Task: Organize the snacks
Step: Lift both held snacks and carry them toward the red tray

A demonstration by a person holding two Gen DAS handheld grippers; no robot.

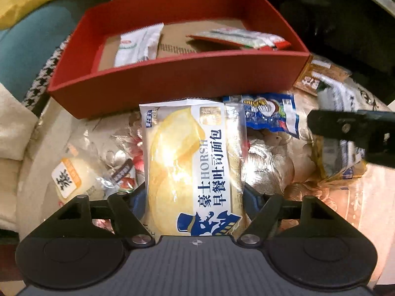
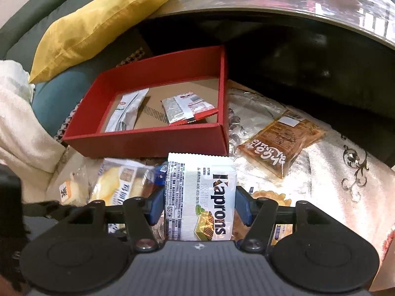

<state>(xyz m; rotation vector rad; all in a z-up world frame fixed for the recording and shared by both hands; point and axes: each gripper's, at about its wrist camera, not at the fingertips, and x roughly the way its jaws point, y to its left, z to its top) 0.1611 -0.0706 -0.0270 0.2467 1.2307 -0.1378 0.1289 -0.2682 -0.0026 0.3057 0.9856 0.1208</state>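
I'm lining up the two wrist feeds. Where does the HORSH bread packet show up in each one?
Left wrist view: the HORSH bread packet fills the lower centre, clamped in the left gripper, just in front of the red box.
Right wrist view: the same packet sits at lower left, partly blurred, left of the Kaprons packet.
Shared landmark: the red box, beyond the packet in both.
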